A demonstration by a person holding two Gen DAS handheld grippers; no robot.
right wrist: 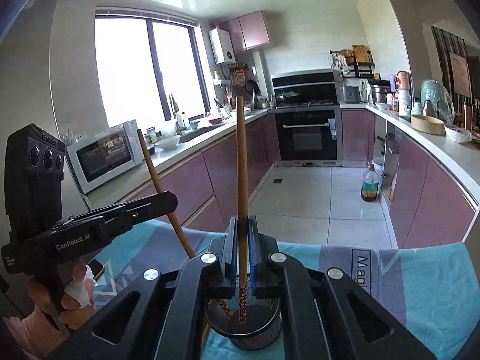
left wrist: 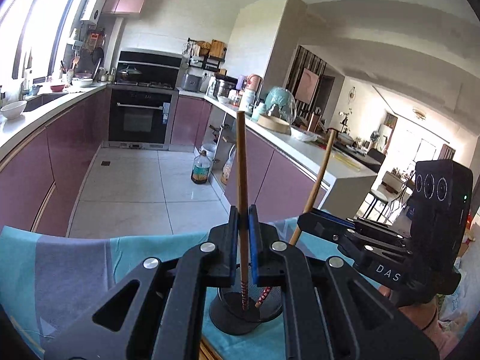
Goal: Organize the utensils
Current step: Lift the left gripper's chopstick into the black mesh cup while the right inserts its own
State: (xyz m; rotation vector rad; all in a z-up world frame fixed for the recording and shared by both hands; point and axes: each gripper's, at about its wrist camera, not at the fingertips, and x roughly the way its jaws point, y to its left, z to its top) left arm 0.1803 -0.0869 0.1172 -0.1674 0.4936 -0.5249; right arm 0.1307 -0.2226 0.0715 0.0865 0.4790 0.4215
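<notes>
left tool [left wrist: 242,240] is clamped on one wooden chopstick [left wrist: 241,174], held near upright, its patterned tip down inside the black mesh holder [left wrist: 244,315]. right tool [right wrist: 242,240] likewise grips a second chopstick [right wrist: 241,162], tip also inside the holder [right wrist: 255,334]. both sticks are thus part-way in, not yet released.

the holder stands on a teal and grey cloth [left wrist: 66,270] covering the bench, close to its near edge.

judgement: the step in hand is seating both chopsticks. lower each straight until the tip rests on the holder's floor, then part the pads gently, one tool at a time, so a stick does not spring out or tip the light holder.

obstructions: the two tools crowd the same small opening and the sticks lean toward each other; collision is the main risk. kitchen counters, oven [right wrist: 307,135], microwave [right wrist: 105,154] and an oil bottle [left wrist: 200,169] on the floor stand well apart, no hindrance.
</notes>
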